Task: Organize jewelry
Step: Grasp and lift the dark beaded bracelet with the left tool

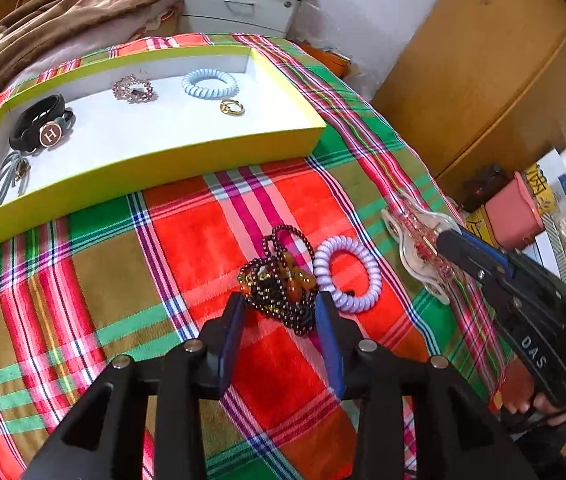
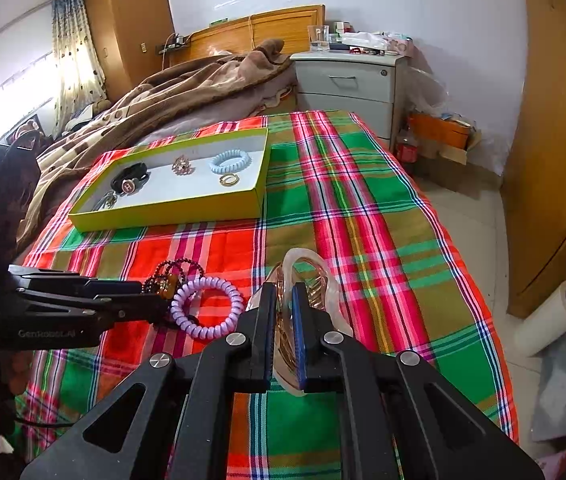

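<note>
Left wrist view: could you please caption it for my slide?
Open left tool straddles dark bead bracelet beside lilac coil tie.

Dark bead bracelet (image 1: 279, 280) heaped beside lilac coil tie (image 1: 347, 274), clear hair claw (image 1: 419, 240) apart

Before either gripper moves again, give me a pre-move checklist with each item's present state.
1. Right gripper shut on the clear hair claw: ok.
2. Left gripper open around the dark bead bracelet: ok, the beads lie between the fingertips, not yet pinched.
3. Purple coil hair tie clear of the left gripper: not ok, it lies right against the outside of one finger.
4. Free floor in the yellow tray for more pieces: ok, bare white space in the middle.
5. Claw lifted off the plaid cloth: cannot tell.
</note>
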`<state>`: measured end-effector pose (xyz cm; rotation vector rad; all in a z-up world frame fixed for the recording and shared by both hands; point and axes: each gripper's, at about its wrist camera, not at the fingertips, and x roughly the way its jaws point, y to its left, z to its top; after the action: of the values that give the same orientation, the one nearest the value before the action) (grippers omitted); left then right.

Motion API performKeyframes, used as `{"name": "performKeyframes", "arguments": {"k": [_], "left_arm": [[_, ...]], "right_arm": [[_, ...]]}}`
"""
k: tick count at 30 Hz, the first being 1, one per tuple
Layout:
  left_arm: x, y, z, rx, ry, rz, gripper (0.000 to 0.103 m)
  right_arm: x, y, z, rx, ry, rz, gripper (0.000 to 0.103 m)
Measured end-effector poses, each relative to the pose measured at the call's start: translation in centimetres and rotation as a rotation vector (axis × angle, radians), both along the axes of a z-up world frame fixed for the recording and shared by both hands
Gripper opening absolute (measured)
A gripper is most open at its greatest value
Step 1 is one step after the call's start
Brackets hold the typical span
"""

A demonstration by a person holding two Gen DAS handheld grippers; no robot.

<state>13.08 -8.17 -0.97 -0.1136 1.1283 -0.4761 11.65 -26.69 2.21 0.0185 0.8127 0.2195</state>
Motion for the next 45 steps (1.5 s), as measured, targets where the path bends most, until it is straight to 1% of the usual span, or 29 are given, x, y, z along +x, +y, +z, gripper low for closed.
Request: {"name": "performKeyframes", "arguments": {"k": [2, 3, 4, 6, 7, 9, 11, 16, 18, 20, 22, 24, 25, 29, 35, 41, 45], "left_arm": [[0.2, -0.1, -0.1, 0.012, -0.004, 0.018, 0.028], [0.2, -0.1, 0.0, 0.014, -0.007, 0.017, 0.027], [0.2, 0.0, 0.1, 0.016, -0.012, 0.015, 0.024], [-0.1, 0.1, 0.7, 0.036, -0.044, 0.018, 0.01], [-0.4, 0.1, 1.2, 0.048, -0.073, 0.013, 0.004], [-0.6, 0.4, 2.1, 0.043, -0.107, 0.008, 0.004], [-0.5, 1.0, 2.7, 0.028, -0.121, 0.016, 0.004], [-0.4, 2.3, 3.7, -0.055, -0.109, 0.029, 0.004], [-1.1, 2.4, 5.0, -0.078, -0.14, 0.018, 0.004], [-1.6, 2.7, 6.4, -0.137, -0.171, 0.001, 0.004], [-1.6, 3.4, 7.5, -0.165, -0.198, 0.008, 0.004], [-1.4, 3.7, 7.8, -0.142, -0.216, 0.023, 0.004], [-1.4, 4.1, 7.8, -0.136, -0.212, 0.039, 0.004], [-1.5, 5.1, 7.8, -0.133, -0.214, 0.055, 0.004], [-1.7, 6.7, 8.3, -0.144, -0.228, 0.081, 0.004], [-1.1, 8.3, 9.1, -0.151, -0.237, 0.112, 0.004], [-0.2, 9.0, 9.7, -0.152, -0.245, 0.117, 0.004]], "right_arm": [[0.0, -0.1, 0.0, 0.002, -0.001, -0.001, 0.008], [0.0, -0.1, 0.0, 0.004, -0.001, -0.001, 0.008], [0.0, -0.1, 0.0, 0.006, 0.0, -0.002, 0.008], [0.0, -0.3, 0.0, 0.008, -0.002, -0.004, 0.008], [0.0, -0.3, 0.0, 0.011, -0.002, -0.005, 0.008], [-0.1, -0.3, 0.0, 0.011, -0.004, -0.007, 0.008], [-0.1, -0.3, 0.0, 0.014, -0.004, -0.007, 0.008], [-0.1, -0.4, 0.0, 0.014, -0.005, -0.009, 0.008], [0.0, -0.4, 0.0, 0.015, -0.004, -0.012, 0.008], [0.0, -0.3, 0.0, 0.014, -0.005, -0.014, 0.008], [0.0, -0.4, 0.0, 0.014, -0.004, -0.012, 0.008], [0.0, -0.3, 0.0, 0.01, -0.004, -0.014, 0.008], [0.0, -0.3, 0.1, 0.008, -0.004, -0.013, 0.008], [0.1, -0.3, 0.4, 0.004, -0.008, -0.015, 0.007], [0.4, -0.1, 1.4, 0.028, -0.022, -0.019, 0.007], [0.7, 0.2, 2.7, 0.048, -0.04, -0.014, 0.007], [1.4, 0.9, 3.8, 0.04, -0.064, -0.003, 0.007]]}}
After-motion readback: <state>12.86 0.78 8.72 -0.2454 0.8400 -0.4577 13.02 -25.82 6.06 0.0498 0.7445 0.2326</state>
